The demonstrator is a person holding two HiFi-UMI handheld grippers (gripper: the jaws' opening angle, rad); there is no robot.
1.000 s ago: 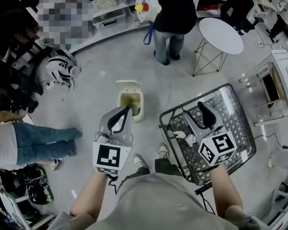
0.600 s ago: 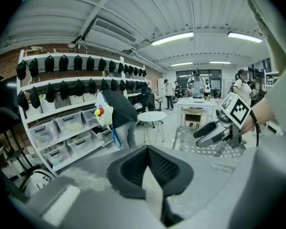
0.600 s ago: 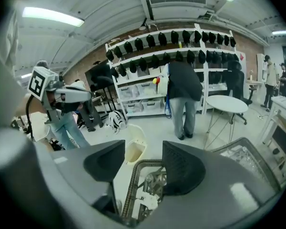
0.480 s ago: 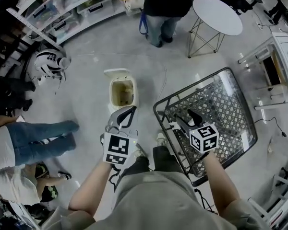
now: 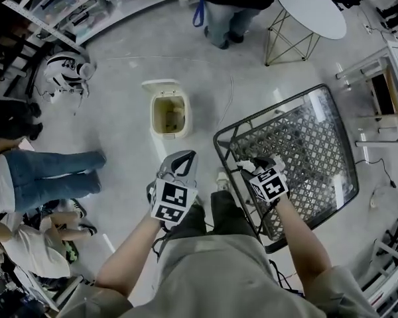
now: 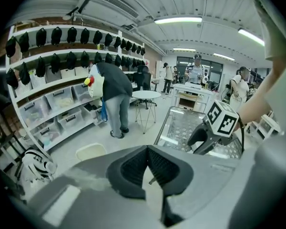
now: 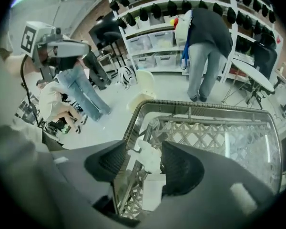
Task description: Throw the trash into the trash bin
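Down come both hands since a second ago, and the right gripper (image 5: pixel 255 169) has tipped steeply into the wire basket (image 5: pixel 272 113). Its jaws stand apart, either side of a crumpled white scrap of trash (image 7: pixel 150 159) that lies just inside the basket's near left corner, by the rim. The left pad looks clear of it; not gripped yet! Over on the left, the left gripper (image 5: pixel 184 159) has its jaws together at the tips, nothing between them, hanging over bare floor. Just beyond it, the cream trash bin (image 5: pixel 169 114) stands on the floor with its lid flipped open, left of the basket. Farther off sits a round white table (image 5: pixel 312 8).
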